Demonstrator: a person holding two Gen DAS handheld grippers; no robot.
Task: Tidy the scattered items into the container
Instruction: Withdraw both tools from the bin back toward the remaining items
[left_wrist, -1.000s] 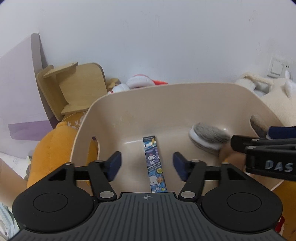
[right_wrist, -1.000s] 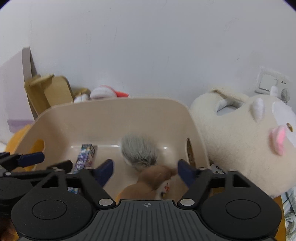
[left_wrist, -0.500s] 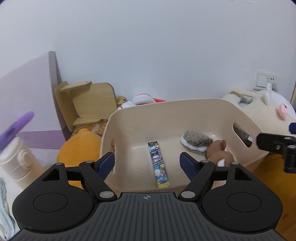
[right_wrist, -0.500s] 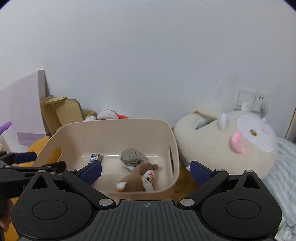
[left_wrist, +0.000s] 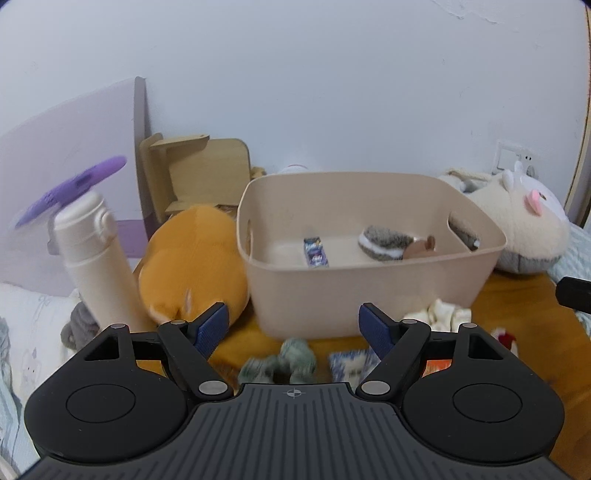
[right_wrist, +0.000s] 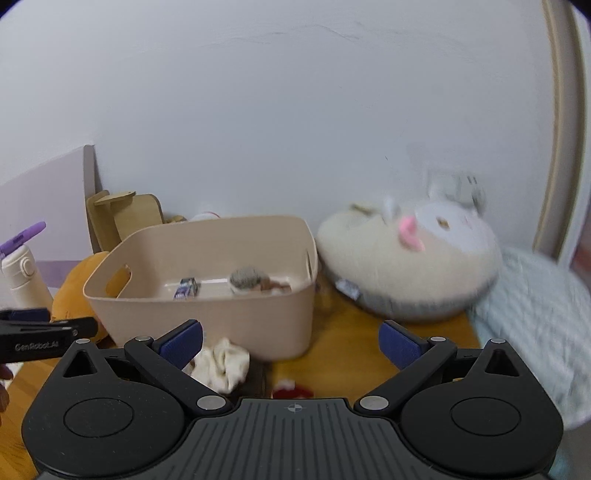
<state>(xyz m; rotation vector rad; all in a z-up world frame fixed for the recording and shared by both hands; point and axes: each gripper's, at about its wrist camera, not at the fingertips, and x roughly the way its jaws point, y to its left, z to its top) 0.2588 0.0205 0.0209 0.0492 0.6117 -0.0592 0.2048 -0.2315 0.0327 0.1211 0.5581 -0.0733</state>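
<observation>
Partly done, judging by the beige container (left_wrist: 369, 295): inside it already a small printed packet (left_wrist: 316, 252), a grey hedgehog plush (left_wrist: 382, 242) and a brown plush (left_wrist: 421, 248) touching it. Still loose on the worktop (right_wrist: 351, 343) just in front of the container — a cream balled sock (right_wrist: 221, 360), a grey-green balled sock (left_wrist: 291, 356), a blue patterned packet (left_wrist: 349, 363) and something small and red (too hidden to name) (right_wrist: 291, 389). Left gripper (left_wrist: 293, 325) and right gripper (right_wrist: 291, 341) both spread apart and empty, clear of the container, so likely between drop-offs, with several pick-ups left.
</observation>
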